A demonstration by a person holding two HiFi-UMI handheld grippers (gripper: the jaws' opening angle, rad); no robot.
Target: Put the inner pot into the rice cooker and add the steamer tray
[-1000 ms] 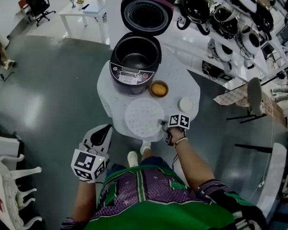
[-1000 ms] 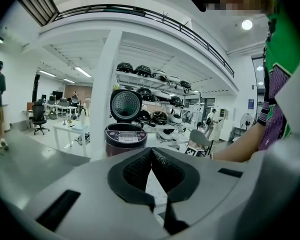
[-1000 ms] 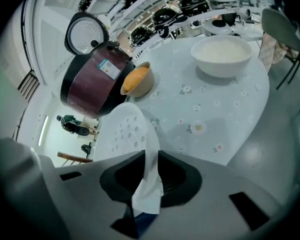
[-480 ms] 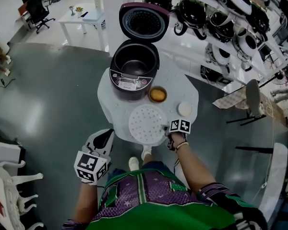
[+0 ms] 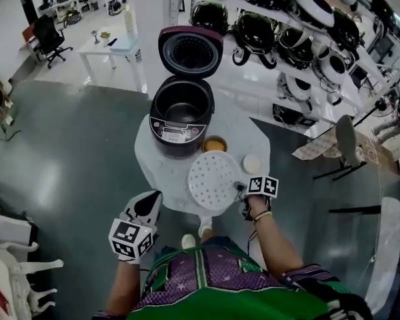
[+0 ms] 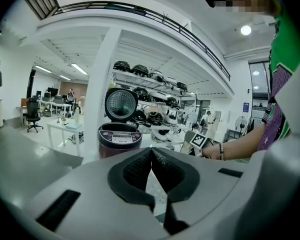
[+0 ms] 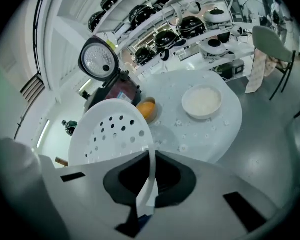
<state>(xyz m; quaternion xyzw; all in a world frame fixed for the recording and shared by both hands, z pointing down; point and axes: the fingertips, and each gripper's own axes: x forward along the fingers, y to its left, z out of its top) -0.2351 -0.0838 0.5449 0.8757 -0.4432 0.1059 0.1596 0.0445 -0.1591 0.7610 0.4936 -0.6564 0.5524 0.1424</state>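
Steamer tray (image 5: 215, 179) is up off the table (image 5: 157, 172) since the prev. frame, now tilted. Left gripper (image 6: 150, 154) is shut, empty (held low); rice cooker (image 5: 181, 122) has lid up; right gripper (image 5: 243, 191) is clamped on the tray's rim.

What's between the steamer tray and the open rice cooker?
Only a small bowl of something orange, low on the table by the cooker's front. Right claw grips the tray's rim; the cooker's mouth is unobstructed.

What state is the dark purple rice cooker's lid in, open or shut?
Open: the lid stands raised behind the rice cooker body, its ribbed underside and the round interior exposed.
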